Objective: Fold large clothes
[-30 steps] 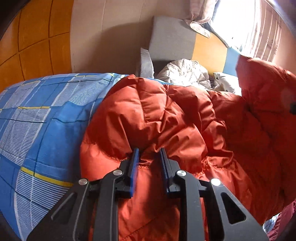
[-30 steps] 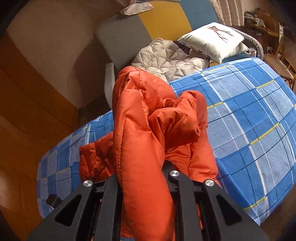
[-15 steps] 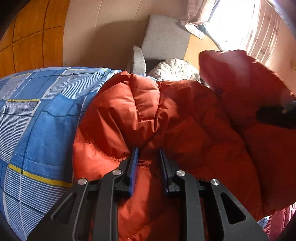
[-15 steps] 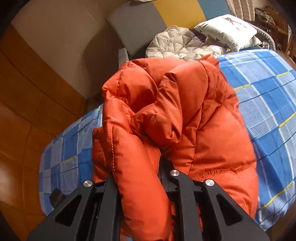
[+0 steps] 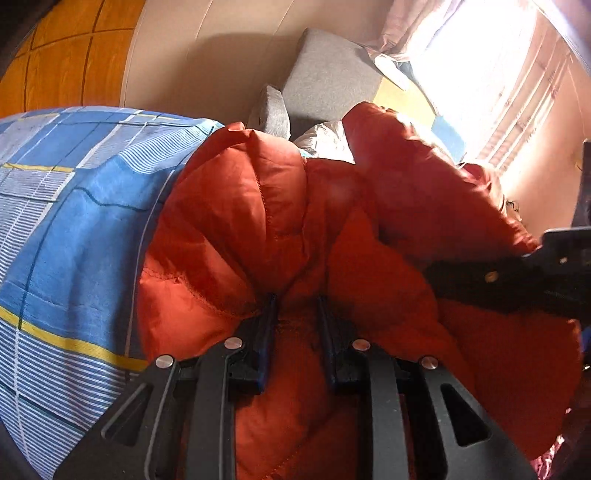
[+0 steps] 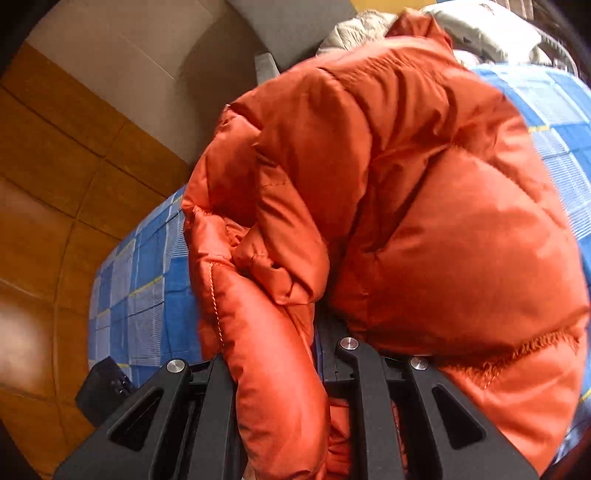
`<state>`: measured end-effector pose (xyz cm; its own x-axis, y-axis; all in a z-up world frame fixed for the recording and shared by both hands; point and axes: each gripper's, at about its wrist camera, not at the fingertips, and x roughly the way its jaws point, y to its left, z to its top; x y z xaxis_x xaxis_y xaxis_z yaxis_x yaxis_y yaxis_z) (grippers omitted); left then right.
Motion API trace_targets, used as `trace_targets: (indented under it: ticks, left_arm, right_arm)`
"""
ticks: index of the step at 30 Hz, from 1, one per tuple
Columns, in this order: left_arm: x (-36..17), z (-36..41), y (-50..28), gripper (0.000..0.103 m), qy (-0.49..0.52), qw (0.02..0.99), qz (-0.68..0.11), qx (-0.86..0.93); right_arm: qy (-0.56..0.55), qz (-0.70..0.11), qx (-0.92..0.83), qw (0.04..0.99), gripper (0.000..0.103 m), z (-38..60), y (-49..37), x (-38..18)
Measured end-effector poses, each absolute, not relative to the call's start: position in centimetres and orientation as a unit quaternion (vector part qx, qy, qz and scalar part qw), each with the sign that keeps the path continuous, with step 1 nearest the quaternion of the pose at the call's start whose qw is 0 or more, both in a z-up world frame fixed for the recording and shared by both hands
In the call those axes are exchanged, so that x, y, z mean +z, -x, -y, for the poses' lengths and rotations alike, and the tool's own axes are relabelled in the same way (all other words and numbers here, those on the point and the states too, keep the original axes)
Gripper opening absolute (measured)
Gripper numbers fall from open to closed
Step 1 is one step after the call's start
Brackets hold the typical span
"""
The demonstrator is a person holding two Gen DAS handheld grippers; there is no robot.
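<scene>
Orange jacket point(image 6: 424, 221) hides right gripper point(image 6: 317, 332) tips; bed mostly covered.

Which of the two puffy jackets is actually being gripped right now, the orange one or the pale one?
The orange jacket on the blue checked bedspread; both grippers are shut on it. The pale quilted jacket lies untouched behind it.

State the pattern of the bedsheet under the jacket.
Blue plaid bedsheet with white stripes and yellow lines; clearest in the left wrist view.

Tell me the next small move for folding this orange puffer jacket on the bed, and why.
Probably lower the right gripper to lay its flap flat: both grippers are shut on the orange jacket, and that flap hangs bunched above the rest, while the left gripper pins the near edge.
</scene>
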<state>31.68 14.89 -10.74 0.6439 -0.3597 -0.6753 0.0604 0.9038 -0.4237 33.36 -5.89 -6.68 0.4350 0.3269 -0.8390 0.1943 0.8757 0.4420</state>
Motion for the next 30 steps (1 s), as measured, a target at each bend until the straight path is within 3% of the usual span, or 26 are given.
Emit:
trace_targets:
  ticks: [8, 12, 17, 19, 21, 26, 30]
  left_arm:
    - [-9.6, -15.7, -32.3, 0.022, 0.203, 0.879, -0.412, -0.129]
    - [-9.1, -15.3, -32.7, 0.022, 0.187, 0.877, -0.422, -0.131]
    - [-8.8, -16.1, -32.3, 0.023, 0.22, 0.871, -0.415, -0.14]
    - [-8.3, -16.9, -32.2, 0.023, 0.243, 0.867, -0.409, -0.149]
    - [-7.9, -17.8, -32.2, 0.023, 0.255, 0.866, -0.402, -0.151]
    - [-6.5, -19.1, -32.0, 0.023, 0.267, 0.865, -0.388, -0.171]
    - [-5.8, -19.3, -32.1, 0.035, 0.274, 0.856, -0.381, -0.215]
  right_arm:
    - [-0.247, -0.525, 0.066, 0.812, 0.014, 6.7, -32.9, -6.5]
    - [-0.248, -0.514, 0.09, 0.816, 0.021, 7.7, -32.1, -5.5]
    - [-0.266, -0.5, 0.13, 0.814, 0.037, 8.9, -31.1, -4.5]
    - [-0.272, -0.49, 0.158, 0.813, 0.058, 9.0, -30.6, -4.2]
    - [-0.263, -0.482, 0.174, 0.817, 0.067, 8.6, -30.1, -3.9]
    - [-0.241, -0.465, 0.208, 0.826, 0.078, 7.1, -29.2, -3.6]
    - [-0.212, -0.459, 0.23, 0.831, 0.083, 6.2, -28.4, -3.2]
